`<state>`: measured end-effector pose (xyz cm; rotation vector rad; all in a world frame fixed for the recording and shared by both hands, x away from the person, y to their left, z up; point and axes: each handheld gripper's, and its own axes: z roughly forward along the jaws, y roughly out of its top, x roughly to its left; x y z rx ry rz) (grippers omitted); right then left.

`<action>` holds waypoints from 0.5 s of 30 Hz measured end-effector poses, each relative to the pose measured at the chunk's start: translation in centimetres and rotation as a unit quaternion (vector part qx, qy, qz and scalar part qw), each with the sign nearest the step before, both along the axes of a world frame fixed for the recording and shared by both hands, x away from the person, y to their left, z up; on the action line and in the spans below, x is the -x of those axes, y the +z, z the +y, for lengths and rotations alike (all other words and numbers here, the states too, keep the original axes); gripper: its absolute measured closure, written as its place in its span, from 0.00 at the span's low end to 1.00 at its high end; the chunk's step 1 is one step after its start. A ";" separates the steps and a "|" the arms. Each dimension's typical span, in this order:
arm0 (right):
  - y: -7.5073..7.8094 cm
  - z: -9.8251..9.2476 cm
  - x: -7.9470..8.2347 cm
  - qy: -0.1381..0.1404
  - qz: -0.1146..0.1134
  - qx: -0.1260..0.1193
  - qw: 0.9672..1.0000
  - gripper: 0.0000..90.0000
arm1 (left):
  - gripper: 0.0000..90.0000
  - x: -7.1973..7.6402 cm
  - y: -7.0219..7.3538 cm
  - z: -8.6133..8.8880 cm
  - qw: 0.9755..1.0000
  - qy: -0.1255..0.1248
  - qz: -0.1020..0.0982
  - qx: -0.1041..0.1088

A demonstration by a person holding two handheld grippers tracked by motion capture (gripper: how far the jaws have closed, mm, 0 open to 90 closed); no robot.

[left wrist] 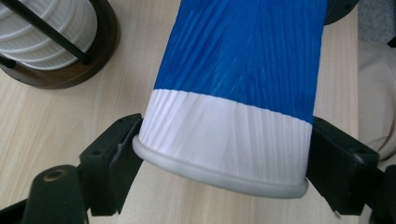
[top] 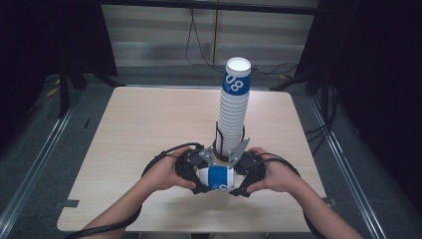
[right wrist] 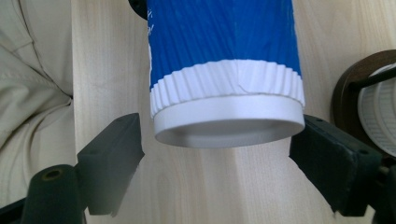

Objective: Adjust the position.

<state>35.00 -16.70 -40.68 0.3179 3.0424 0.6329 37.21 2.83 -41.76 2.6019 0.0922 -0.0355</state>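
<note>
The high view shows the tall stack of white ribbed paper cups (top: pixel 234 112) standing in its round wooden holder (top: pixel 219 152) at mid-desk (top: pixel 144 124), just beyond both grippers. The left gripper (left wrist: pixel 219 161) has its jaws clamped on the rim end of the blue-and-white ribbed paper cup (left wrist: pixel 238 88), which lies sideways at the near edge. The right gripper (right wrist: pixel 217 161) has its jaws apart around the cup's base, the left one clear of it.

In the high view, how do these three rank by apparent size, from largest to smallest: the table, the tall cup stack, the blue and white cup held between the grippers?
1. table, by far the largest.
2. tall cup stack.
3. blue and white cup, the smallest, though it lies nearer the camera than the stack.
</note>
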 end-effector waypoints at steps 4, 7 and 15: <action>0.0 0.4 0.1 0.007 0.000 0.009 1.000 0.19 | 0.21 0.1 0.0 -0.1 1.000 0.002 0.004 0.001; 0.0 0.7 0.0 0.015 -0.004 0.013 1.000 0.21 | 0.21 0.2 -0.1 -0.2 1.000 0.004 0.006 0.003; -0.2 1.0 0.0 0.019 0.000 0.016 1.000 0.25 | 0.21 0.1 -0.1 -0.3 1.000 0.001 0.011 -0.002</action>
